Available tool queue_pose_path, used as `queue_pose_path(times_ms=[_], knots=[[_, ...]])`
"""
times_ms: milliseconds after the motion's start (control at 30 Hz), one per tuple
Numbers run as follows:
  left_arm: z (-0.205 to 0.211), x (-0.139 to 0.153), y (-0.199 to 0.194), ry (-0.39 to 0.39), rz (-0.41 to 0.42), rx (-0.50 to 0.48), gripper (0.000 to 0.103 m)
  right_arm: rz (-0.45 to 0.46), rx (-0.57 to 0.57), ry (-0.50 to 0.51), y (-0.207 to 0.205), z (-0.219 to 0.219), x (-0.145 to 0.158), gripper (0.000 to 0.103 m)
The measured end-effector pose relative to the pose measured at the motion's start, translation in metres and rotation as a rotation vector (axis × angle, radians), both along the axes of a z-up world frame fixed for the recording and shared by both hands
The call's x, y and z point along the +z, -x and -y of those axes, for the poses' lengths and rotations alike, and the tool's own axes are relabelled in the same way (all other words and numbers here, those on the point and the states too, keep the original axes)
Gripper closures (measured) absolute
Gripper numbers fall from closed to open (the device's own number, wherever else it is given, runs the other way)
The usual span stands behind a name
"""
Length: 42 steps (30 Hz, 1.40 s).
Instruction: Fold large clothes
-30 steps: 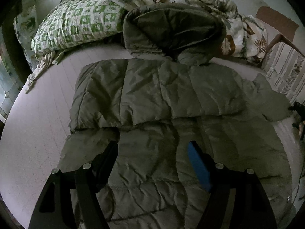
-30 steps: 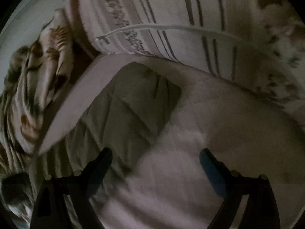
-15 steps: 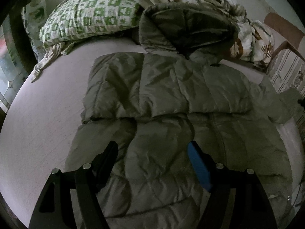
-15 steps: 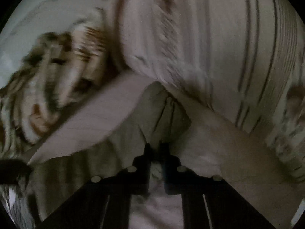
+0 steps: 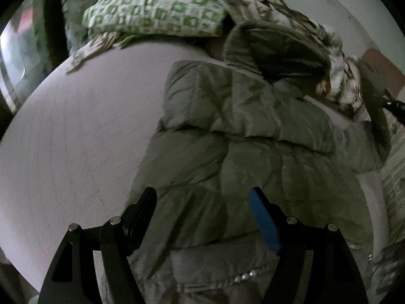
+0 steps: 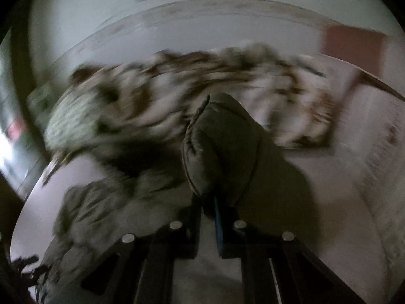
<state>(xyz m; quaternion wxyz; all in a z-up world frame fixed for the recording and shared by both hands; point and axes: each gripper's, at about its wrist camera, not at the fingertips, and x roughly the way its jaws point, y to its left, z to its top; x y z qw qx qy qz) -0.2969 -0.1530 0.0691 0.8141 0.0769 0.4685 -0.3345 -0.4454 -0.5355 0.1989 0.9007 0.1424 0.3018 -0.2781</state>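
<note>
An olive-green puffer jacket (image 5: 240, 136) with a hood (image 5: 276, 45) lies spread on the pale bed sheet (image 5: 76, 136). My left gripper (image 5: 202, 207) is open and empty, hovering over the jacket's lower part near its hem. My right gripper (image 6: 208, 207) is shut on the end of the jacket's sleeve (image 6: 222, 147) and holds it lifted above the bed. The rest of the jacket (image 6: 106, 202) lies blurred at the lower left of the right wrist view. The raised sleeve also shows at the right edge of the left wrist view (image 5: 377, 101).
A green-and-white patterned pillow (image 5: 154, 7) and a crumpled leaf-print blanket (image 5: 339, 71) lie at the head of the bed. The blanket (image 6: 202, 88) shows blurred behind the sleeve. A striped cloth (image 5: 395, 172) lies at the right bed edge.
My right gripper closed on the sleeve end and lifted it, swinging toward the jacket. My left gripper shifted left and back toward the jacket's hem, staying open.
</note>
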Motion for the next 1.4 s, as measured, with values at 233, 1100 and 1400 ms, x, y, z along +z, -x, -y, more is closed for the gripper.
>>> queue_pose_path(times_ms=[233,1100,1400], knots=[[-0.025,-0.005,-0.017,0.002,-0.008,0.044,0.027,-0.042,0.237,-0.124,-0.120,-0.099,-0.065,0.092],[0.137,0.023,-0.063,-0.009,-0.012,-0.138,0.027,-0.097,-0.030,-0.221,-0.014,-0.016,-0.112,0.000],[0.181,-0.023,-0.067,0.002,-0.041,-0.121,0.078,-0.100,-0.306,-0.353,0.028,0.075,-0.152,0.000]])
